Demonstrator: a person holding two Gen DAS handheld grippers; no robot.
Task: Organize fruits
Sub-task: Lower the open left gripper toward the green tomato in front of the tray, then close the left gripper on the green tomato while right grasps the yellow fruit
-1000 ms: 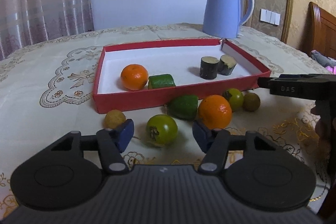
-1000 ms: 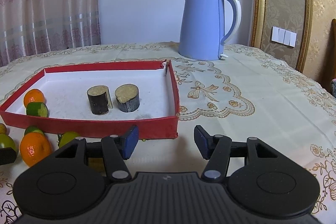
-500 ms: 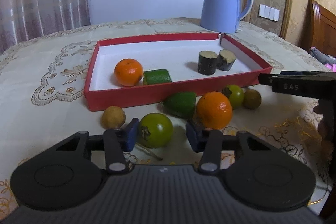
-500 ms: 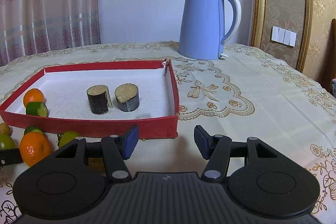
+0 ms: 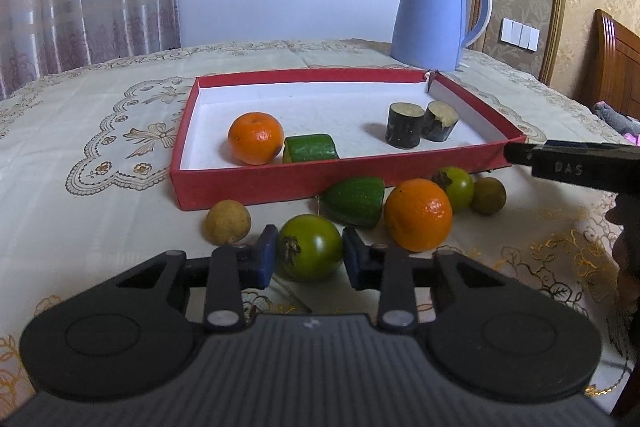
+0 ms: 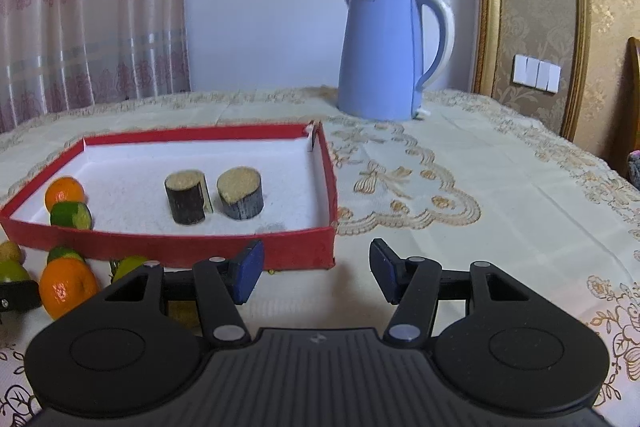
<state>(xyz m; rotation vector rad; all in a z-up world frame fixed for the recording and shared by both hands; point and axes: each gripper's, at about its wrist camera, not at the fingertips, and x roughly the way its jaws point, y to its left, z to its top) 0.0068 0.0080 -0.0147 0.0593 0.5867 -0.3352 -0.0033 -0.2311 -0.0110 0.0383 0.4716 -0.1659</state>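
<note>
Since a second ago the left gripper (image 5: 309,259) has been closing its jaws around the green persimmon (image 5: 310,247), and its blue pads (image 5: 266,255) now press both sides of the fruit. That persimmon is round and glossy green, its dry brown calyx turned toward the left pad; it sits on the tablecloth (image 5: 80,219) just outside the near wall of the red tray (image 5: 280,183), between a tan longan (image 5: 227,221) and an orange (image 5: 418,214). Held motionless near the tray's right corner, the right gripper (image 6: 316,273) has its jaws apart with nothing between them
</note>
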